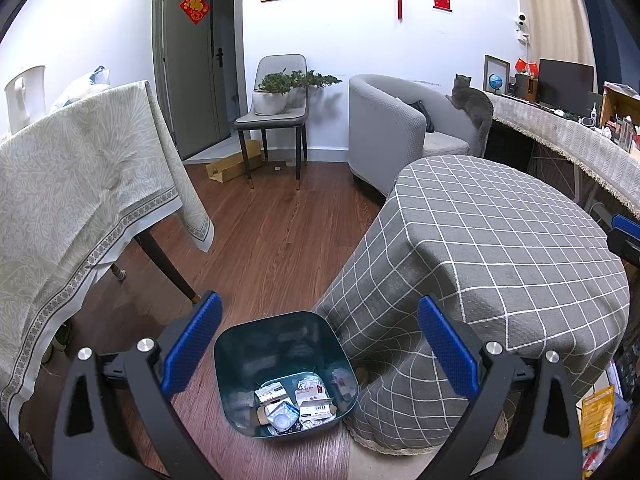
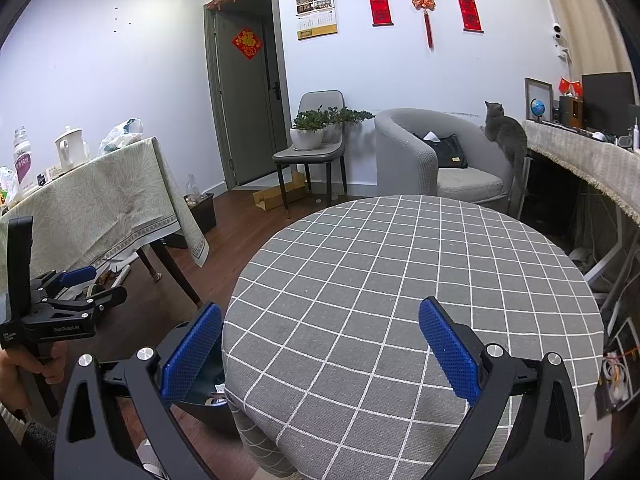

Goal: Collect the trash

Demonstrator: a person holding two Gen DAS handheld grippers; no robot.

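A dark teal trash bin (image 1: 280, 348) stands on the wood floor beside the round table, with crumpled wrappers and small cartons (image 1: 296, 402) lying in its bottom. My left gripper (image 1: 320, 344) hovers above the bin, open, nothing between its blue pads. In the right wrist view, my right gripper (image 2: 320, 348) is open over the bare grey checked tablecloth (image 2: 400, 280), holding nothing. The bin's rim (image 2: 204, 400) peeks out at the table's left edge. The left gripper (image 2: 76, 292) shows at the far left, held by a hand (image 2: 16, 372).
A table with a pale patterned cloth (image 1: 80, 184) stands at the left. Behind are a chair with potted plants (image 1: 276, 96), a grey armchair (image 1: 384, 128) with a grey cat (image 1: 472, 108) on it, a flat cardboard box (image 1: 236, 164) and a long desk (image 1: 580, 136).
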